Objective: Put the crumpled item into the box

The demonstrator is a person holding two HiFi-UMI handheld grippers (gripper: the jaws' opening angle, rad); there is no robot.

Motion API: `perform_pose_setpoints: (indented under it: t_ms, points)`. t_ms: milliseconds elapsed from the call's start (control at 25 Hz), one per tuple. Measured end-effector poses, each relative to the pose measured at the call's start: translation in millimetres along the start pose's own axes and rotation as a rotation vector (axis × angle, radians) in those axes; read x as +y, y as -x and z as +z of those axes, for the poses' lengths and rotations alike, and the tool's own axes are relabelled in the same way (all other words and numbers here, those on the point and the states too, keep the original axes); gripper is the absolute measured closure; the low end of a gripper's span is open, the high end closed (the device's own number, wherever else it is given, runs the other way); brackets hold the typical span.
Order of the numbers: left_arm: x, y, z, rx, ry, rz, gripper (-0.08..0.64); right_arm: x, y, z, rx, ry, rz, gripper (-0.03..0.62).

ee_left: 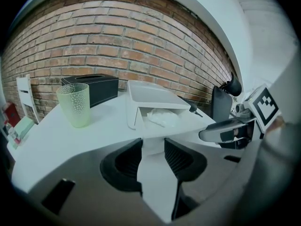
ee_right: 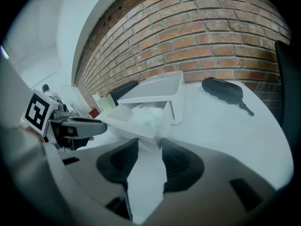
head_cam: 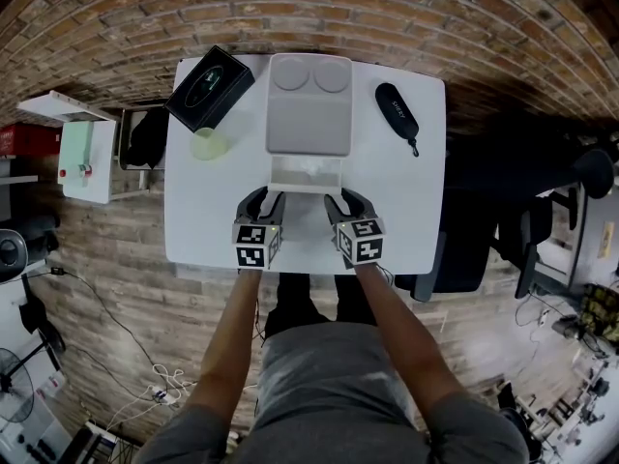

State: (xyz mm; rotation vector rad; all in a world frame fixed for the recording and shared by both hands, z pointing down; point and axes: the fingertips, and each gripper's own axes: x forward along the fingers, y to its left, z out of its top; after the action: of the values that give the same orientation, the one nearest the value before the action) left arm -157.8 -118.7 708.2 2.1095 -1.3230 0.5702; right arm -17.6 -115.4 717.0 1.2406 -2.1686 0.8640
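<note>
Hovering side by side over the near edge of the surface (head_cam: pixel 406 211), the left tongs (ee_left: pixel 153 142) and the right tongs (ee_right: pixel 150 142) each stand partly apart. Neither appears to clamp anything. The near edge of the box (head_cam: pixel 308 188) just reaches the gap at each pair of tips, but the pads do not seem to press on it.

Straight ahead of both sits the open box, at the middle of the surface. The left tongs are at its near-left corner and the right tongs at its near-right corner.

The crumpled item (ee_left: pixel 162 118) already lies inside the box, against the floor of the opening. From the left tongs it lies ahead and a little to the right, and from the right tongs ahead and a little to the left. It sits between the two lines of reach, and neither hand looks clearly nearer. Its longer side seems to run across the box, parallel to the near edge.

Beyond it the lid (head_cam: pixel 309 114) is folded back toward the far edge. The placing looks done. If anything is left, it is probably bringing that lid forward, which means reaching past the item, not into it.
</note>
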Motion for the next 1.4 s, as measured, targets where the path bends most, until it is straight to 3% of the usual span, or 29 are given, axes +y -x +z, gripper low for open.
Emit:
perform_pose_setpoints:
  t_ms: [1160, 1400]
  points:
    - [6, -16, 17, -0.005, 0.011, 0.006, 0.405, -16, -12, 15, -0.008, -0.038, -0.021, 0.400]
    - [6, -20, 18, -0.003, 0.020, -0.006, 0.405, -20, -15, 19, -0.015, -0.085, -0.026, 0.397]
